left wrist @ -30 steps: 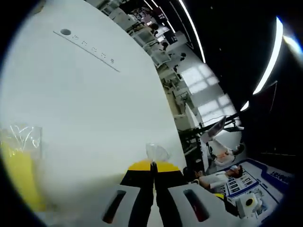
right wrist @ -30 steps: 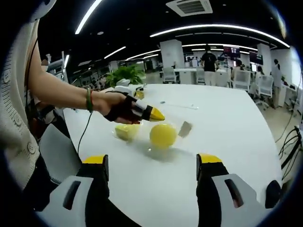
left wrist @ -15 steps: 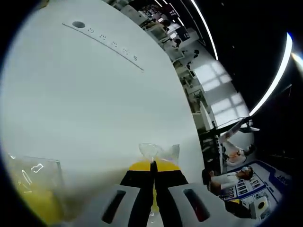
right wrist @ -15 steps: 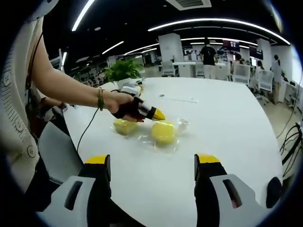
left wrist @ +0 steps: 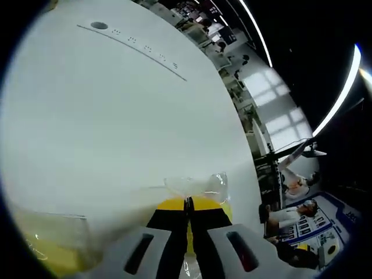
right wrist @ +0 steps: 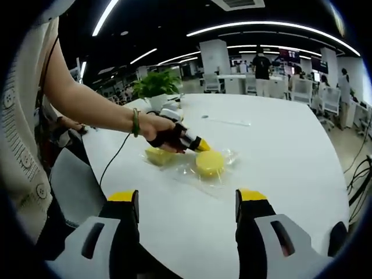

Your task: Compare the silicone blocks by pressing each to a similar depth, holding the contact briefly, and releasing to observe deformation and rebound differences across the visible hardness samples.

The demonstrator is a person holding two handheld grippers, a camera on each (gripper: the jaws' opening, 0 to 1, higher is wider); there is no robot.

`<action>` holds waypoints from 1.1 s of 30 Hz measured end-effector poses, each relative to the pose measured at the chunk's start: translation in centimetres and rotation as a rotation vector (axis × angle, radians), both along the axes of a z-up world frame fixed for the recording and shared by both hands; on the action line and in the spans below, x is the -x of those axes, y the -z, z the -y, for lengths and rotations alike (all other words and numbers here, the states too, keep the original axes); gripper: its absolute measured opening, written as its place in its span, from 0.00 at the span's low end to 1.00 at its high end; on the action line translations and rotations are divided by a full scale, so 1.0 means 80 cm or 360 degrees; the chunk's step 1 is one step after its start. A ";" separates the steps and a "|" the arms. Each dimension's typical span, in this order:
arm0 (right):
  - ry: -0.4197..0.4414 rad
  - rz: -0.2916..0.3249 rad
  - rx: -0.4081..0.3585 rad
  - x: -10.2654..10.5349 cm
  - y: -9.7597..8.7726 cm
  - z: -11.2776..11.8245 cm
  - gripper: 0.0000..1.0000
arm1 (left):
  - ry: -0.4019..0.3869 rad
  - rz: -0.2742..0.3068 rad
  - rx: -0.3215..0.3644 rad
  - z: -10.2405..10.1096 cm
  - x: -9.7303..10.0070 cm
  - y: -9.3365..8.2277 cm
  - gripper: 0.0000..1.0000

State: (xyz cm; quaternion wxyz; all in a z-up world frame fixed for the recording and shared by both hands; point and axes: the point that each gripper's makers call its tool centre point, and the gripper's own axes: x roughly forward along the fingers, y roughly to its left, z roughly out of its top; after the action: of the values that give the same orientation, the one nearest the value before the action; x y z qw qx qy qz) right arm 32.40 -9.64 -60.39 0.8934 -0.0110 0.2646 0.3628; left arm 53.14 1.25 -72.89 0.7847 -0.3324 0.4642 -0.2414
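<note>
On the white table point(right wrist: 290, 151), the person's outstretched hand point(right wrist: 160, 132) holds the left tool point(right wrist: 200, 145), jaws pressed together pinching clear wrapping point(left wrist: 197, 187) by the round yellow silicone block point(right wrist: 210, 163), while the right tool point(right wrist: 186, 200) hangs spread nearer.

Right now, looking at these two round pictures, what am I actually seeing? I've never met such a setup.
No robot here: a person holds a two-jaw gripper in each hand, and each carries a fisheye camera. The right gripper view looks past the open right gripper at a white table, where two yellow silicone blocks lie in clear plastic wrapping. There the left gripper meets the rounder block. The left gripper view looks along the left gripper's own shut jaws, with crinkled clear plastic at their tips.
</note>
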 end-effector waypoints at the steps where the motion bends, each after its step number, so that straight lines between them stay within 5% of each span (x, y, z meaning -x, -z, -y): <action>1: 0.0001 0.0007 -0.0001 0.001 -0.002 -0.001 0.62 | 0.0002 0.0006 -0.0015 -0.001 0.001 0.000 0.03; 8: -0.0018 0.0032 -0.0011 0.012 -0.013 -0.015 0.62 | 0.0068 0.0080 -0.0035 -0.007 0.021 -0.031 0.27; 15: -0.0095 0.0057 -0.0018 0.034 -0.027 -0.047 0.60 | 0.0190 0.0275 -0.0181 -0.031 0.064 -0.069 0.44; 18: -0.0037 -0.0013 -0.0069 0.039 -0.029 -0.060 0.60 | 0.0240 0.0366 -0.0193 -0.041 0.090 -0.086 0.45; 24: -0.0063 0.0058 -0.0044 0.050 -0.035 -0.085 0.56 | 0.0344 0.0507 -0.0290 -0.077 0.154 -0.111 0.53; 33: -0.0043 0.0018 -0.0127 0.062 -0.033 -0.118 0.62 | 0.0417 0.0702 -0.0476 -0.135 0.223 -0.145 0.63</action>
State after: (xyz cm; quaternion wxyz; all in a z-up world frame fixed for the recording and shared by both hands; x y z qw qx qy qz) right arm 27.46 -0.20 -57.73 0.8896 0.0190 0.2447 0.3851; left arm 35.29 12.07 -61.31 0.8691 -0.0899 0.3517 -0.3360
